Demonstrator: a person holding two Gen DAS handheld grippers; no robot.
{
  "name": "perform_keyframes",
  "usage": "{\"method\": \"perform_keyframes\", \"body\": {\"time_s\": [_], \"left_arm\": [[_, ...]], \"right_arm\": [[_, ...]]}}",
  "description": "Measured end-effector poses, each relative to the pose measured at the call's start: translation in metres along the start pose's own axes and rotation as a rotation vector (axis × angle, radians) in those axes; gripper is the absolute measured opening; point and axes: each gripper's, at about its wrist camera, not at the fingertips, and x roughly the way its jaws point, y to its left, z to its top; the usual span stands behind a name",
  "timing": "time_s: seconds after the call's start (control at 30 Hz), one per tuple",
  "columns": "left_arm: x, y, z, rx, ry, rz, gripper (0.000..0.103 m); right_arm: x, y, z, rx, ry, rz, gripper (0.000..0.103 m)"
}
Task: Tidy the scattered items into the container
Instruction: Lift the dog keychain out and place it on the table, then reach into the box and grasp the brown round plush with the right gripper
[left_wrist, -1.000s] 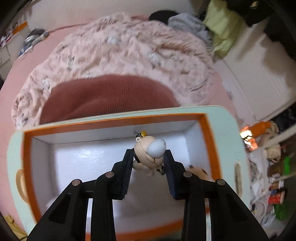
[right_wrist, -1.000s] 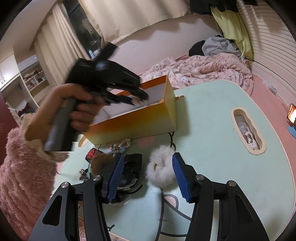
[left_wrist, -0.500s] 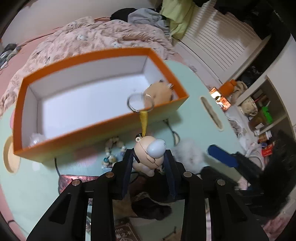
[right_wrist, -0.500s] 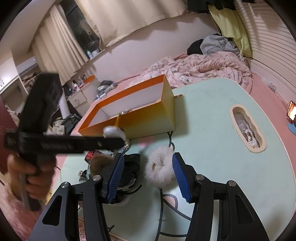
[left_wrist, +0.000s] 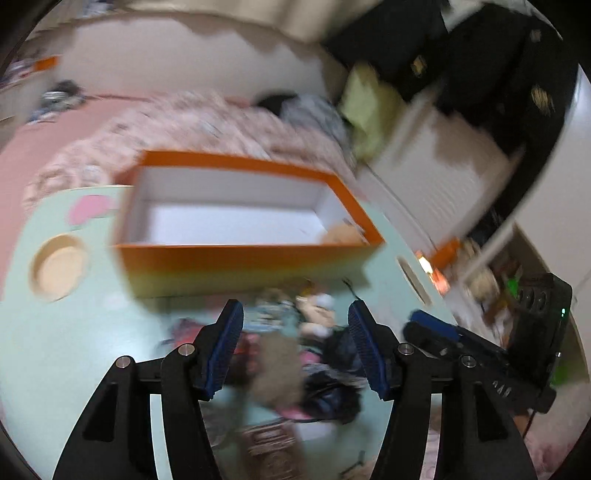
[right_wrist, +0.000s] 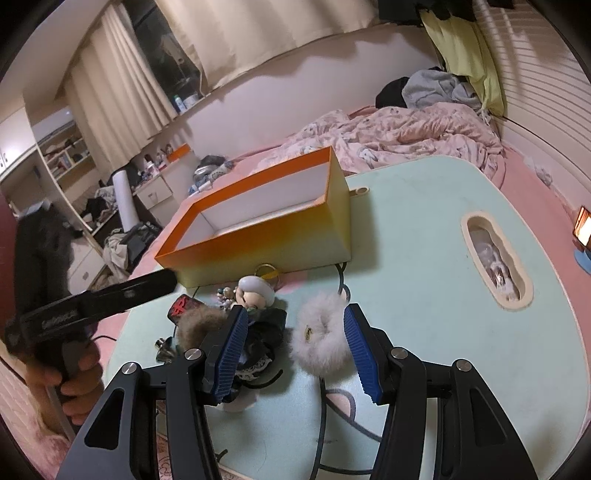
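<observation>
The orange box stands on the mint table, with a tan plush in its right corner. My left gripper hovers in front of the box; its jaws are opening with nothing between the pads. The small figure keychain lies on the table among the pile, its ring toward the box. My right gripper is open over a white fluffy scrunchie, whose right edge lies by the right pad. A brown pompom and a black lace scrunchie lie beside it.
A red-and-black trinket and beads lie by the box front. The table has an oval slot holding small things and a round hole. A bed with a pink quilt lies behind. A hand holds the left gripper.
The left gripper drew back from over the box to the pile in front of it and opened. The figure keychain left its pads and now lies on the table. The right gripper stayed still.
</observation>
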Motion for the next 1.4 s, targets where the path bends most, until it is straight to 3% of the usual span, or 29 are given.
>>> {"method": "perform_keyframes", "body": {"time_s": [0.07,0.13,0.27,0.37,0.5,0.7,0.8,0.9,1.03,1.13,1.2,1.23,1.33,1.4], "left_arm": [[-0.009,0.016,-0.007,-0.058,-0.045,-0.007,0.064],[-0.009,0.027,-0.009,-0.085,-0.032,-0.026,0.064],[-0.009,0.035,-0.008,-0.113,-0.049,-0.026,0.064],[-0.009,0.036,-0.012,-0.114,-0.049,-0.046,0.064],[-0.009,0.036,-0.017,-0.111,-0.047,-0.069,0.064],[-0.008,0.038,-0.021,-0.141,-0.04,-0.114,0.064],[-0.008,0.04,-0.023,-0.157,-0.039,-0.15,0.064],[-0.011,0.039,-0.022,-0.166,-0.045,-0.178,0.064],[-0.016,0.039,-0.022,-0.163,-0.057,-0.18,0.064],[-0.016,0.04,-0.022,-0.167,-0.058,-0.173,0.064],[-0.015,0.042,-0.023,-0.173,-0.054,-0.167,0.064],[-0.015,0.042,-0.023,-0.175,-0.052,-0.165,0.064],[-0.013,0.042,-0.023,-0.177,-0.047,-0.162,0.064],[-0.011,0.041,-0.024,-0.175,-0.041,-0.159,0.064]], "right_arm": [[0.007,0.01,0.018,-0.083,0.052,-0.026,0.043],[0.011,0.021,0.042,-0.177,0.089,-0.043,0.03],[0.037,0.044,0.111,-0.329,0.231,-0.112,0.029],[0.083,0.062,0.141,-0.46,0.455,-0.221,0.029],[0.137,0.072,0.14,-0.597,0.689,-0.35,0.029],[0.177,0.067,0.124,-0.661,0.847,-0.477,0.029],[0.196,0.064,0.113,-0.688,0.936,-0.541,0.036],[0.206,0.058,0.116,-0.618,0.995,-0.521,0.041],[0.211,0.047,0.116,-0.517,1.057,-0.396,0.04],[0.206,0.042,0.118,-0.498,1.03,-0.342,0.027],[0.2,0.038,0.122,-0.49,1.001,-0.331,0.013],[0.195,0.037,0.126,-0.491,0.983,-0.326,0.0],[0.18,0.036,0.138,-0.481,0.916,-0.295,0.0],[0.173,0.036,0.143,-0.449,0.942,-0.238,0.001]]}}
